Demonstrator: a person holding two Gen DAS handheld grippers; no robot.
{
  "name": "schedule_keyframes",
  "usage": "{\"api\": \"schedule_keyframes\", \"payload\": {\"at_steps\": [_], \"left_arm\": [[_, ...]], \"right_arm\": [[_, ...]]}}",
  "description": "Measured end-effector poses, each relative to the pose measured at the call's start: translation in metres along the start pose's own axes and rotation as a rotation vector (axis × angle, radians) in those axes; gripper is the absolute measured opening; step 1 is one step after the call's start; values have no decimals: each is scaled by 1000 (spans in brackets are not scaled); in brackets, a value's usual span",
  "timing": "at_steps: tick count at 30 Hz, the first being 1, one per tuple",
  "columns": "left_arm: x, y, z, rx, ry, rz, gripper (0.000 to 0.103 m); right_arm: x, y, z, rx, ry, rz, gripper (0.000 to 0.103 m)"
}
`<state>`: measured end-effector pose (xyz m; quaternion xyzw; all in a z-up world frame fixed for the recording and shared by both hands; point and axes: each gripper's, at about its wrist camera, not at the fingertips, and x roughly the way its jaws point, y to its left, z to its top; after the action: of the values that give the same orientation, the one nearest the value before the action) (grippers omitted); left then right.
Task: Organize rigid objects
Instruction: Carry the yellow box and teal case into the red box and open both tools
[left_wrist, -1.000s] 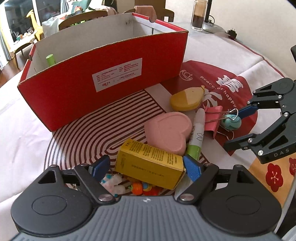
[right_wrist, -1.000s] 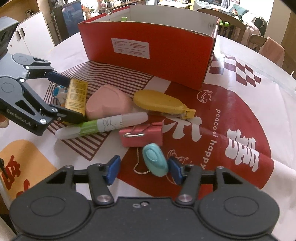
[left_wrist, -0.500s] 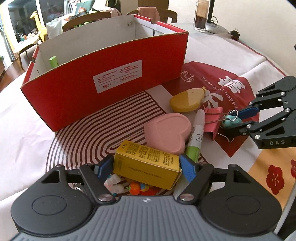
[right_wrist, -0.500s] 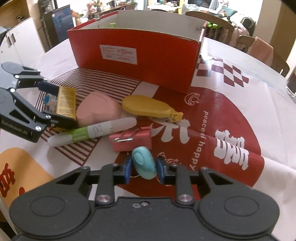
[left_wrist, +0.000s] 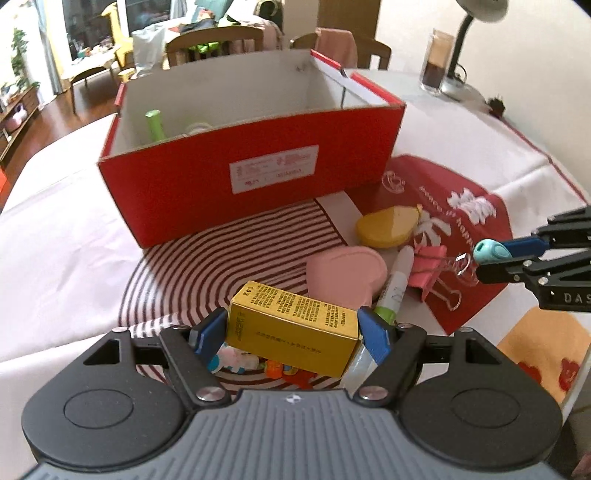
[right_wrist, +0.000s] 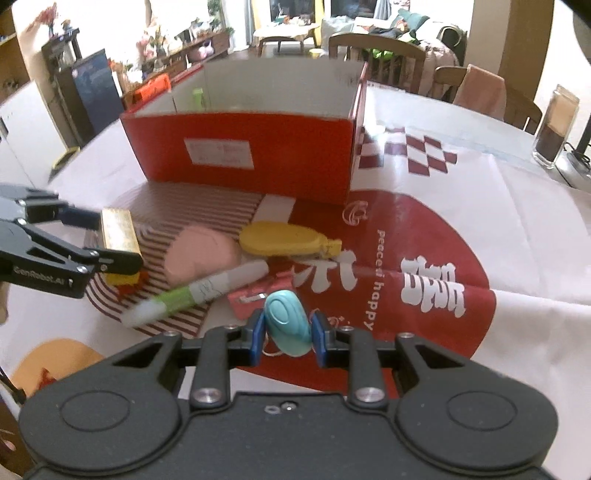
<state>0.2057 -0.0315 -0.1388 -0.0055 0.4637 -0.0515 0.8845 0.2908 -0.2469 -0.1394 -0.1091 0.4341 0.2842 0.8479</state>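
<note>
Yellow printed cardboard carton (left_wrist: 295, 325) clamped lengthwise in left gripper (left_wrist: 293, 330), lifted off striped cloth; small teal oval plastic fob (right_wrist: 287, 326) pinched in right gripper (right_wrist: 288, 338). Both face open red cardboard box (left_wrist: 251, 177), probably their destination. Pink heart (left_wrist: 347, 267), marker (left_wrist: 397, 282) remain on cloth.

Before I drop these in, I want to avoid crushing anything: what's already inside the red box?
Inside the red box, a green tube leans in the far-left corner, with something pale beside it. The front wall hides the floor.

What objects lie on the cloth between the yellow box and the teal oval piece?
In the right wrist view: the pink heart, the green-white marker and the pink binder clip lie between yellow box and teal piece.
</note>
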Motion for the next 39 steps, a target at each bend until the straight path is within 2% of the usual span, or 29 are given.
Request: {"api": "schedule_keyframes", "payload": {"at_steps": [8,22,32,39], "left_arm": [[-37,3,19,-78,-72,-18,76],[-69,18,67,-123,-170,37,76],[-62,24,106,-93,-206,85,76],[-35,39,126,-119,-170,117,76]], "right_arm": [[-27,16,28,28,-72,15,26],[-44,28,99,-17,-178,23,26],[-32,27,141,-67,-218,26,26],[-5,13,168,-67,-194,32,26]]}}
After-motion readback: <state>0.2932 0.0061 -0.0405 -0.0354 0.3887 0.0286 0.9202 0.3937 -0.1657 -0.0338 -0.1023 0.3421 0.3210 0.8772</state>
